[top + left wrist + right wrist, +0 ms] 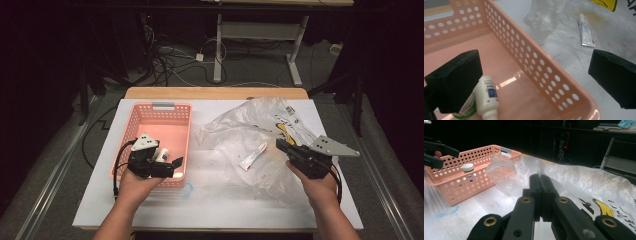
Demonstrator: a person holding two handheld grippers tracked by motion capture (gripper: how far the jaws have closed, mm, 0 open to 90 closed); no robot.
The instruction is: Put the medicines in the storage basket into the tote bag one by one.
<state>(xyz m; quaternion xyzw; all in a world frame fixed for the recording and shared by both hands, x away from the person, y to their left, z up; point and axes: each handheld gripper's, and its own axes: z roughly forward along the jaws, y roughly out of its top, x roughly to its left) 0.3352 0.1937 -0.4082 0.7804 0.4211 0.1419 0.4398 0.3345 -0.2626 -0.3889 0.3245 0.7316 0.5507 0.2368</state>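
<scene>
A pink perforated basket (160, 106) stands on the left of the white table; its wall (536, 65) runs between my left gripper's jaws. My left gripper (167, 159) (534, 77) hangs open over the basket's near right corner, holding nothing. Below its left jaw lie a white bottle (487, 96) (161, 154) and a green-capped bottle (466, 110) (467, 167). A small white tube (252, 156) (586, 30) rests on the crumpled clear plastic bag (250, 125) (579, 182). My right gripper (279, 144) (540, 180) is shut at the bag's right part; whether film is pinched is unclear.
The bag carries yellow and black print (602, 211) on its right side. A blue ring mark (187, 190) is on the table in front of the basket. The table's wooden far edge (215, 92) lies behind; cables and a desk frame (217, 55) stand beyond.
</scene>
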